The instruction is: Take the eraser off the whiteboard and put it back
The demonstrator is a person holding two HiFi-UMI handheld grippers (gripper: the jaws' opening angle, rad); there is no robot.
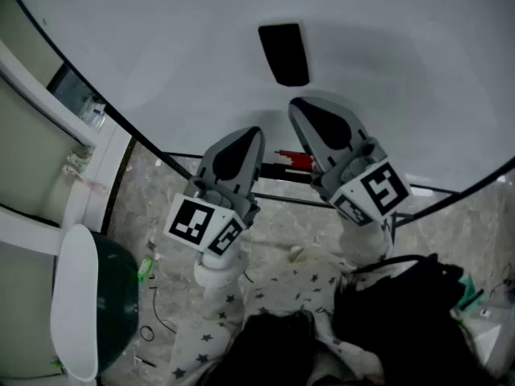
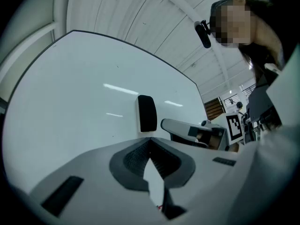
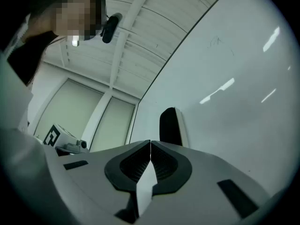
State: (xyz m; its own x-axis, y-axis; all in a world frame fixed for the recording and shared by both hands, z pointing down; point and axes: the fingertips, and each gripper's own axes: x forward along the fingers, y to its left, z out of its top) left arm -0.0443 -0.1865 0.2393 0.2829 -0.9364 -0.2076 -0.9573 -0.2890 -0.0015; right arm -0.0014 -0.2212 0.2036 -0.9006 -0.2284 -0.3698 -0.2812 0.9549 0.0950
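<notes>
Currently: black eraser (image 1: 284, 53) stuck on the whiteboard (image 1: 145, 47), just beyond both tool tips. Left tool (image 1: 248, 137) and right tool (image 1: 301, 109): jaws closed together, nothing held.

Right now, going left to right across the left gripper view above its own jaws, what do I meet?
Bare whiteboard → black eraser stuck on it → right gripper, tips toward the eraser → its marker cube.

Looked like an office or meeting room: big whiteboard (image 1: 161, 39), pale wall panels (image 3: 75, 111), ribbed ceiling (image 2: 140, 18), stone-pattern floor (image 1: 282, 222).
</notes>
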